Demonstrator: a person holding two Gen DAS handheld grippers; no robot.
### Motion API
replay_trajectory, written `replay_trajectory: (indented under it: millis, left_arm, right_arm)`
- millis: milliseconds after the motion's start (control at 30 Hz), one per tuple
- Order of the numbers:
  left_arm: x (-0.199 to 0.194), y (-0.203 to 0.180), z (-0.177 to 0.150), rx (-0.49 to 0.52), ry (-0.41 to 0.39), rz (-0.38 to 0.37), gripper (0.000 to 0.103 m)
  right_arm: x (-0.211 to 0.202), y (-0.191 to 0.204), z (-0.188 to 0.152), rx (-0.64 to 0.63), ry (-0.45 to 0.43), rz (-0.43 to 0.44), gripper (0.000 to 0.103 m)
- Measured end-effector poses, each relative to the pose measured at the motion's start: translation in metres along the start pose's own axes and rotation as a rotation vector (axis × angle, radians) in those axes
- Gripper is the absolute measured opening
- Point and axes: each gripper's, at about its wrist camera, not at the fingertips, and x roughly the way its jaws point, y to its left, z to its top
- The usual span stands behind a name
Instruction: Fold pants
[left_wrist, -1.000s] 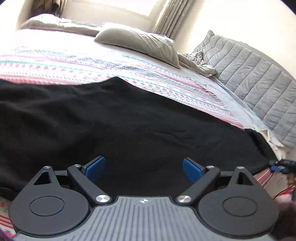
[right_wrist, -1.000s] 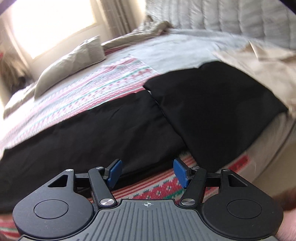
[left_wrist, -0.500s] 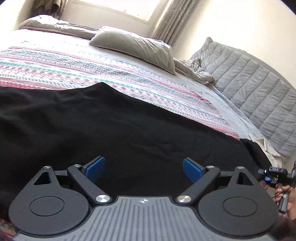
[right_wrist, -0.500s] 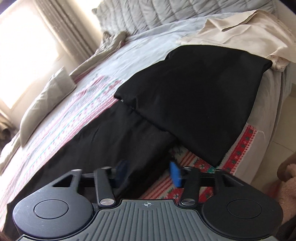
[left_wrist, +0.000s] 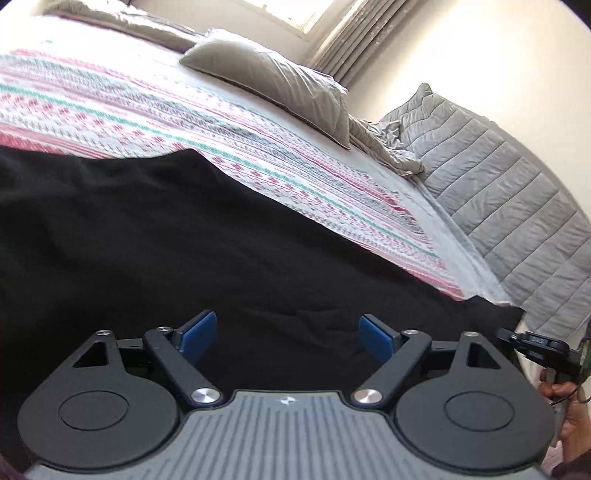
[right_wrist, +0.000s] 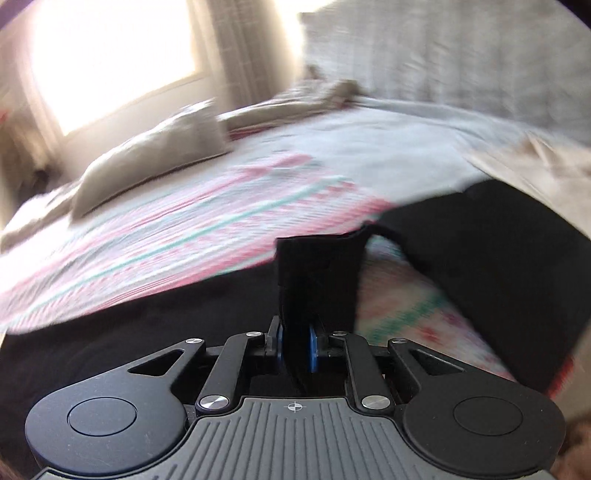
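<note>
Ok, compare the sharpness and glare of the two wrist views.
Left wrist view: sharp, with fisheye bending; the black fabric pants and striped patterned bedspread are crisp. Right wrist view: motion-smeared bedding and a blown-out bright window; only the right gripper is sharp.

Ahead of my left gripper (left_wrist: 286, 334) the black pants (left_wrist: 155, 236) lie flat, so I can pass low across them. The patterned bedspread (left_wrist: 236, 147) beyond is bare up to the grey pillow (left_wrist: 280, 79) and quilted headboard (left_wrist: 517, 199). To its right, the right gripper (left_wrist: 532, 345) crowds the bed edge. A raised pants fold (right_wrist: 317, 273) blocks my right gripper's forward path.
</note>
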Motion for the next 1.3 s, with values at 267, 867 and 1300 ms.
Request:
replay_trajectory:
  millis: [267, 867, 1300]
  left_arm:
    - [0.014, 0.002, 0.002, -0.079, 0.039, -0.086, 0.071]
    - [0.042, 0.009, 0.002, -0.137, 0.175, -0.215, 0.049]
    - [0.043, -0.013, -0.006, 0.006, 0.184, -0.219, 0.049]
  right_arm:
    - [0.013, 0.129, -0.01, -0.245, 0.062, 0.206, 0.013]
    - [-0.002, 0.268, -0.116, -0.592, 0.264, 0.563, 0.018]
    - [0.044, 0.181, -0.052, -0.068, 0.405, 0.654, 0.048]
